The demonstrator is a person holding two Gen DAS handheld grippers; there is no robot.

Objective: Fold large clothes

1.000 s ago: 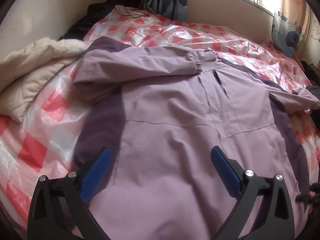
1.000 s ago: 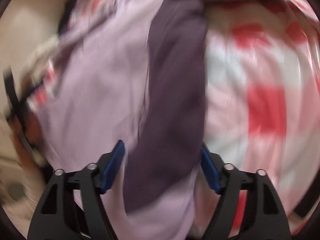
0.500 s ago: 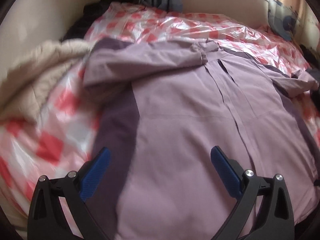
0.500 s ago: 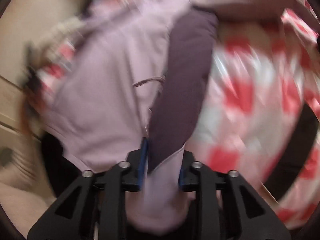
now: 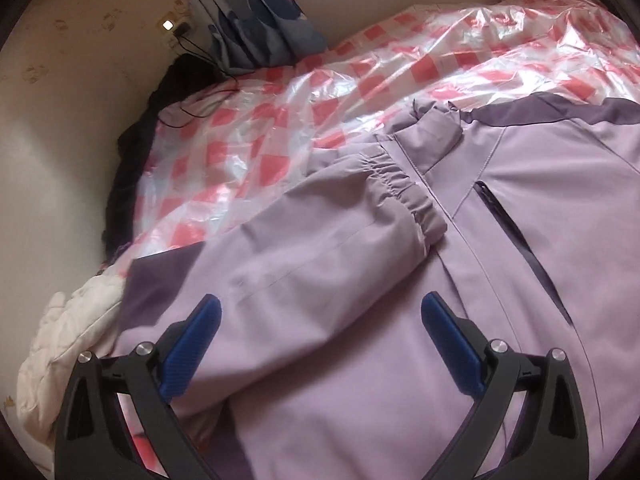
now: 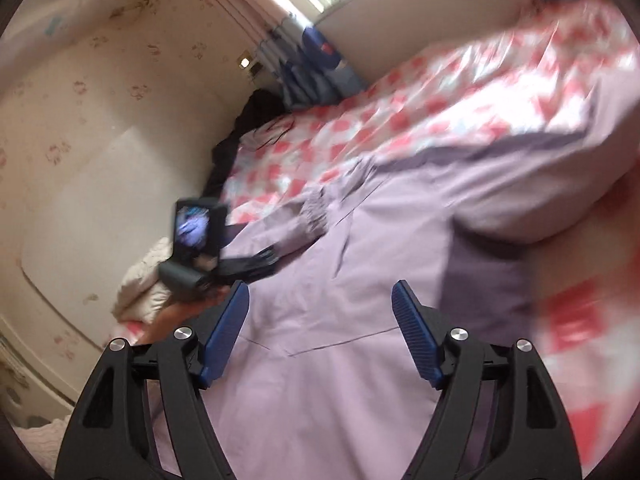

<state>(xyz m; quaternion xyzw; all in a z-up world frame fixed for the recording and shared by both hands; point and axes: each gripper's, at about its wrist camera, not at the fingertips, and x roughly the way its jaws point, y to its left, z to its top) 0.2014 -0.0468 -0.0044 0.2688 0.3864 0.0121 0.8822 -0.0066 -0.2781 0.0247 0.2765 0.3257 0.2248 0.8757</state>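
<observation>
A large lilac jacket (image 5: 460, 300) with dark purple panels lies front up on the bed. One sleeve (image 5: 320, 248) is folded across the chest, its elastic cuff (image 5: 404, 196) by the zip. My left gripper (image 5: 320, 312) is open and empty, just above that sleeve. In the right wrist view the jacket (image 6: 340, 340) fills the lower frame, and the other sleeve (image 6: 540, 184) lies along its right side. My right gripper (image 6: 320, 300) is open and empty above the jacket's body. The left gripper's body (image 6: 200, 248) shows at the left of that view.
The bed has a red and white checked plastic cover (image 5: 320, 92). A cream quilt (image 5: 68, 344) is bunched at the left edge. Dark clothing (image 5: 136, 148) and a cable lie against the wall. A blue curtain (image 5: 260, 12) hangs at the head.
My right gripper was shut on the jacket's dark side edge half a second ago and is now open over the body. My left gripper moved up toward the folded sleeve.
</observation>
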